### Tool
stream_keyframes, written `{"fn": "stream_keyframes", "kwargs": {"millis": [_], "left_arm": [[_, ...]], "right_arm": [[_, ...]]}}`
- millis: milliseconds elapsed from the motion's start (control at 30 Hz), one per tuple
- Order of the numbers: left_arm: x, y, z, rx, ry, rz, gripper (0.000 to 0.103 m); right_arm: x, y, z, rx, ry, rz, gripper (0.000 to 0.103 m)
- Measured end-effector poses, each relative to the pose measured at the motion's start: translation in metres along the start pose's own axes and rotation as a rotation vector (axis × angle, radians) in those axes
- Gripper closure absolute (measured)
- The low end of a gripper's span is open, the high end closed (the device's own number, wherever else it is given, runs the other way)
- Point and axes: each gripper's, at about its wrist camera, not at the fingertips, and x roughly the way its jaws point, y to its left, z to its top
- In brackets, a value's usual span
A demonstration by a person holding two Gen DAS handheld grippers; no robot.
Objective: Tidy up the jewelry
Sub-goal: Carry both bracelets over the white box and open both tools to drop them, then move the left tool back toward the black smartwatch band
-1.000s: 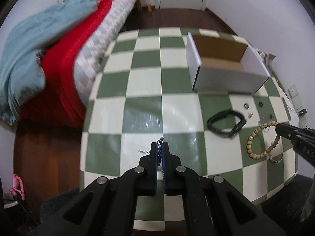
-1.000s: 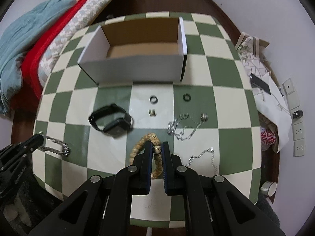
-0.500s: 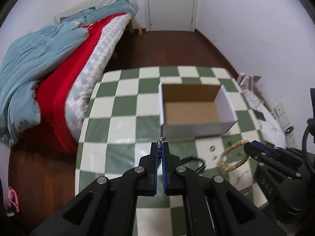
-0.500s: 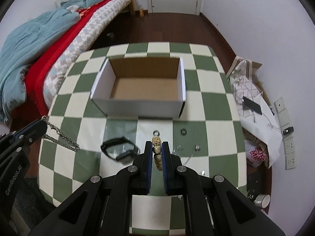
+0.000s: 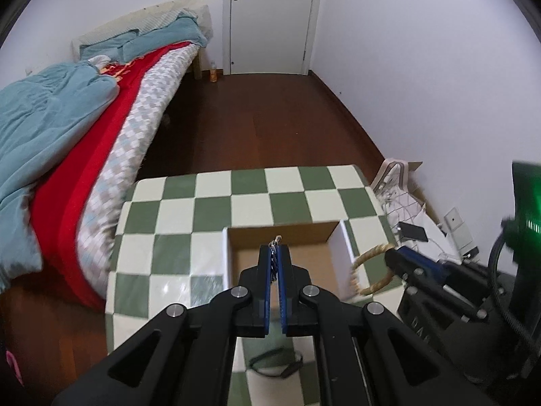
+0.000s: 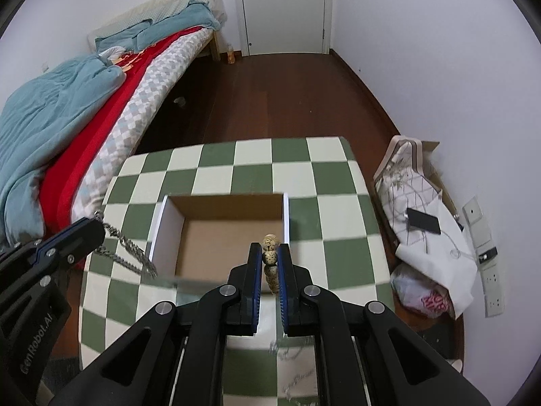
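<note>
My left gripper point(image 5: 274, 252) is shut on a silver chain point(image 6: 128, 248), which hangs from its tips over the left rim of the open white cardboard box point(image 6: 233, 228). My right gripper point(image 6: 270, 253) is shut on a wooden bead bracelet point(image 6: 270, 257), held above the box's right part; its loop shows in the left wrist view point(image 5: 370, 270). The box point(image 5: 284, 253) sits on the green-and-cream checkered table point(image 6: 216, 169). Both grippers are raised well above the table.
A black watch point(image 5: 275, 367) lies on the table under my left gripper. Thin chains point(image 6: 294, 377) lie on the near table. A bed with red and blue bedding point(image 5: 67, 142) stands left. A bag, phone and papers point(image 6: 422, 223) lie on the floor at right.
Both grippers have risen and moved forward over the box, carrying the chain and the bead bracelet. The table and box now look smaller and lower in both views.
</note>
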Motion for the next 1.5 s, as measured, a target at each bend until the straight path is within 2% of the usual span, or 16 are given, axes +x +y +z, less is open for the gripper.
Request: {"fn": "stream_keyframes", "kwargs": {"millis": [100,400,600,700,767,800,833,867,900,933,1000,1033,1100,1233,1300,1500], "left_arm": [[0.02,0.004,0.014,-0.016,0.029,-0.024,0.102],[0.102,0.03,0.026,-0.123,0.227,-0.14,0.102],[0.127,0.038,0.029,-0.141,0.291,-0.17,0.101],[0.128,0.041,0.032,-0.14,0.297,-0.145,0.098],[0.128,0.043,0.034,-0.123,0.285,-0.109,0.096],[0.127,0.043,0.034,-0.108,0.279,-0.08,0.092],[0.124,0.044,0.034,-0.086,0.266,-0.037,0.077],[0.121,0.045,0.033,-0.074,0.25,-0.016,0.049],[0.119,0.047,0.033,-0.067,0.233,0.007,0.033],[0.115,0.051,0.031,-0.063,0.206,0.046,0.011],[0.11,0.056,0.027,-0.053,0.177,0.095,0.008],[0.11,0.058,0.024,-0.047,0.179,0.12,0.003],[0.108,0.061,0.018,-0.035,0.173,0.159,0.0],[0.103,0.066,0.003,-0.043,0.152,0.186,0.0],[0.101,0.065,-0.003,-0.041,0.145,0.203,0.0],[0.089,0.064,-0.012,-0.036,0.13,0.234,0.0]], "right_arm": [[0.014,-0.001,0.015,-0.006,0.012,0.01,0.094],[0.08,-0.003,0.034,0.009,0.121,0.074,0.094],[0.11,-0.006,0.042,0.04,0.181,0.133,0.094],[0.126,-0.005,0.046,0.062,0.251,0.213,0.093],[0.136,-0.003,0.048,0.07,0.289,0.233,0.092],[0.14,-0.003,0.047,0.071,0.299,0.223,0.085],[0.141,-0.004,0.047,0.072,0.3,0.209,0.078],[0.141,-0.003,0.047,0.069,0.299,0.197,0.06],[0.14,-0.004,0.046,0.068,0.295,0.181,0.048],[0.139,-0.003,0.044,0.061,0.29,0.148,0.045],[0.135,-0.002,0.042,0.038,0.284,0.11,0.036],[0.133,0.0,0.04,0.018,0.284,0.076,0.031],[0.131,0.001,0.035,-0.012,0.28,0.013,0.008],[0.13,0.005,0.022,-0.048,0.287,-0.035,0.006],[0.129,0.009,0.014,-0.065,0.287,-0.05,0.0],[0.117,0.009,0.002,-0.063,0.263,-0.066,0.0]]}}
